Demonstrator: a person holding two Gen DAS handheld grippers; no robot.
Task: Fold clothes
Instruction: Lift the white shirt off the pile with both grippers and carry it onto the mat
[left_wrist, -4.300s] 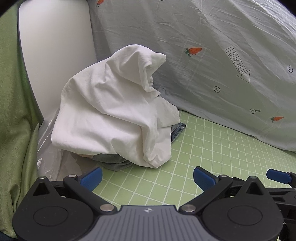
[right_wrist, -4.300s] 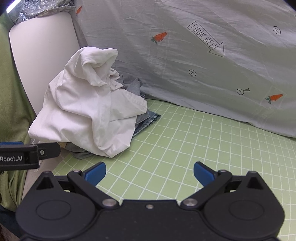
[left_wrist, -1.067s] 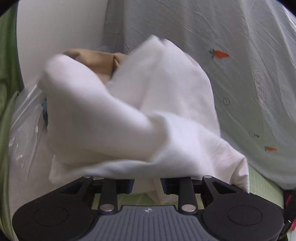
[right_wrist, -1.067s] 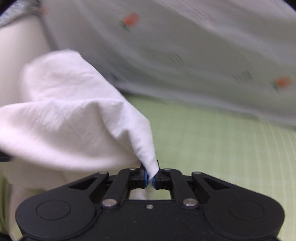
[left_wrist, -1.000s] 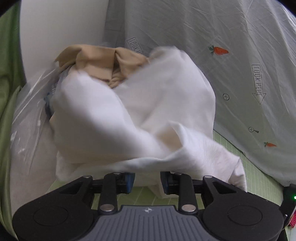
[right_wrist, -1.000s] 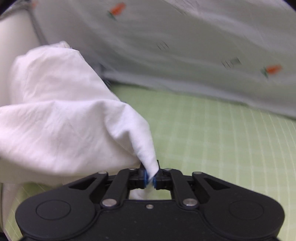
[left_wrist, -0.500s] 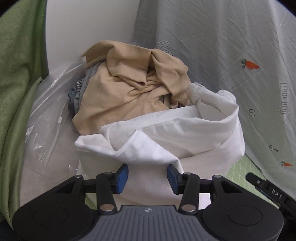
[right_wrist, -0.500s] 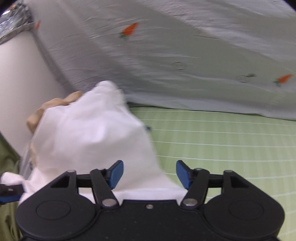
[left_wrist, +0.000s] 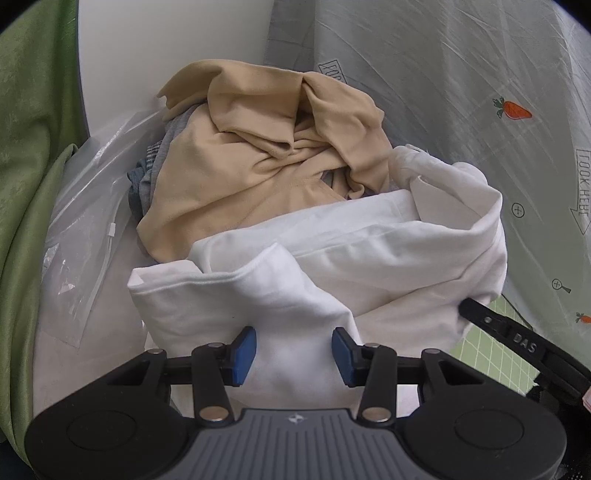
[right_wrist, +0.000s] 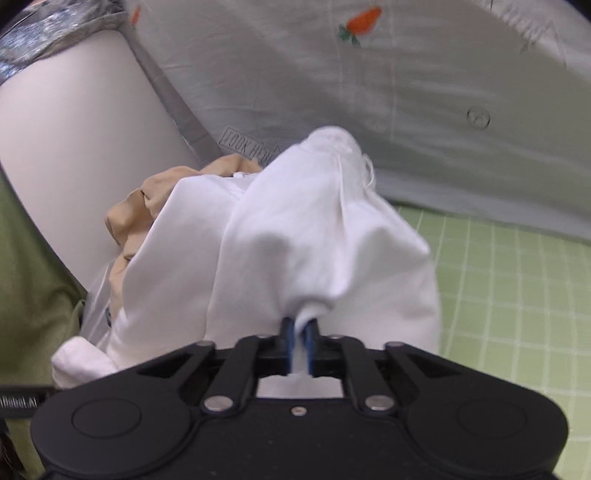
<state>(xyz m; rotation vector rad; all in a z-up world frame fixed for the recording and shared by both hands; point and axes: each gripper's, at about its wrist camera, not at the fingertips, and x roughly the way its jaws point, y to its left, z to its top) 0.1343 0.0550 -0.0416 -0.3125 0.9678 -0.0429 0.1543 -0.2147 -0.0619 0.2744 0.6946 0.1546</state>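
Over on the left a green curtain (left_wrist: 29, 155) hangs beside a white panel (left_wrist: 166, 48), and a clear plastic bag (left_wrist: 85, 206) lies crumpled at their foot. Next to it sits the laundry heap: a tan garment (left_wrist: 255, 147) bunched on top of some grey-blue clothes (left_wrist: 142, 181). The white shirt (left_wrist: 369, 251) is slumped against the front of that heap, one fold of it lying between the blue pads of the left gripper (left_wrist: 291, 350), whose jaws stand apart and do not pinch it. Further right, the right gripper (right_wrist: 300, 341) is clenched tight on a bunched fold of the same white shirt, which rises up in front of it. Behind runs a grey carrot-print sheet (right_wrist: 406, 92), and to the right the green grid mat (right_wrist: 517, 295).
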